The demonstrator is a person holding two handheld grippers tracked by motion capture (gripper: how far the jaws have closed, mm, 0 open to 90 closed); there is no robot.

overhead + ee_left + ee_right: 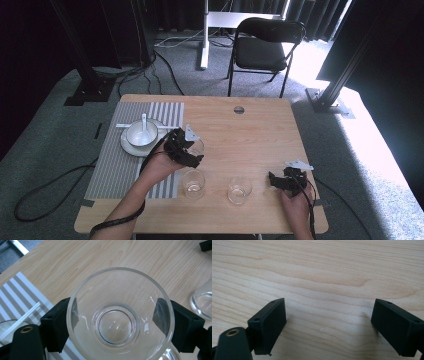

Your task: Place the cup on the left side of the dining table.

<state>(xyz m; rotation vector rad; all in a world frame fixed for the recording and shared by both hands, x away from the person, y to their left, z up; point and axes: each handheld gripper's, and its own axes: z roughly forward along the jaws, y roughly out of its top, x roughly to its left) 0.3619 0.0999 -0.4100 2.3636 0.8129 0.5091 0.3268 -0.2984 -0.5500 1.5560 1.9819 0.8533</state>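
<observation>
My left gripper is shut on a clear empty glass, its black pads pressing the glass wall from both sides. In the high view this held glass hangs just off the right edge of the striped placemat. Two more empty glasses stand on the wooden table near its front edge. My right gripper rests low at the front right. In the right gripper view its jaws stand wide apart over bare wood, with nothing between them.
On the placemat sits a white plate carrying a white bowl with a spoon in it. A neighbouring glass shows at the right edge of the left gripper view. A black folding chair stands beyond the table.
</observation>
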